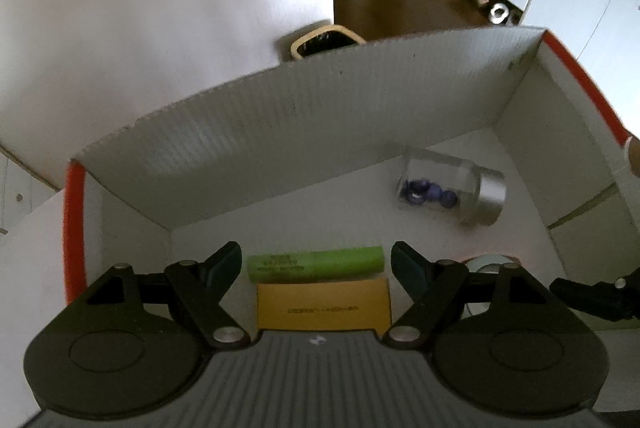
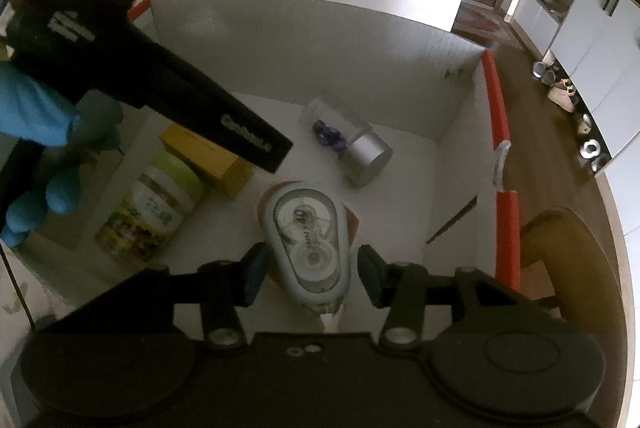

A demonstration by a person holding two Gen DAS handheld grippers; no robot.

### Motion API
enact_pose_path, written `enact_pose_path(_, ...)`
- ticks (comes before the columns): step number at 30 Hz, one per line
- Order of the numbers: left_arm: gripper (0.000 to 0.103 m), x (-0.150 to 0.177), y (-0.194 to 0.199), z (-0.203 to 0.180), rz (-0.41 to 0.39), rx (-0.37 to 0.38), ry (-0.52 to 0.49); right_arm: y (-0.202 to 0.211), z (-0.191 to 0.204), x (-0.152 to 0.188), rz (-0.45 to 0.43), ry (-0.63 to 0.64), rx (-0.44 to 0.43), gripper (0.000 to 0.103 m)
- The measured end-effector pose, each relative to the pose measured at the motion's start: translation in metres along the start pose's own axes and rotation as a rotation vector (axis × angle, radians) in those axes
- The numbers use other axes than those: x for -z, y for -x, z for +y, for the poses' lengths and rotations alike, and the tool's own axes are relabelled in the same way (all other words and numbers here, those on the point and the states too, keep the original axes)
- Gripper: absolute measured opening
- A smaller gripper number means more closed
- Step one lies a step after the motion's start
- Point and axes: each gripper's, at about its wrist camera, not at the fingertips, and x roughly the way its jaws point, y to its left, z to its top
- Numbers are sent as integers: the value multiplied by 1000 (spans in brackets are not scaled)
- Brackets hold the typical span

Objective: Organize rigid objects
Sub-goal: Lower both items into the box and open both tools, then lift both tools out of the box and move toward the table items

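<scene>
A correction-tape dispenser [image 2: 307, 244] lay flat on the floor of the white cardboard box [image 2: 304, 24], between the fingers of the right gripper [image 2: 310, 274], whose jaws stood apart on either side of it with a visible gap at each pad, not pressing on it. Just beyond it, toward the far wall, a small clear jar [image 2: 348, 140] with a silver cap lay on its side with dark blue pieces inside. To the left of the dispenser lay a yellow box [image 2: 212, 158] and, beside that, a green-lidded container [image 2: 154, 204] on its side. In the left wrist view the left gripper [image 1: 316, 264] hung over that same corner with its jaws wide and empty, the container's green lid [image 1: 316, 264] and the yellow box [image 1: 324, 306] lying below, between the fingers, untouched. The clear jar [image 1: 452, 188] lay well off to the right there. A hand in a blue glove [image 2: 36, 148] held the left tool's black body at the box's left side. The box's side rims carried red edging [image 2: 498, 100].
</scene>
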Motion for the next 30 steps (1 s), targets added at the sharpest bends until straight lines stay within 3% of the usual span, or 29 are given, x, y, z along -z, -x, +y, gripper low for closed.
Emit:
enact_pose_path(13,82,20,50,-2,-94,18,3,43,5,5,-77,-25,-7,73)
enact_pose_path(30,82,57,153,-4,-259,56,18,134,4,33,-218,-110,-39,82)
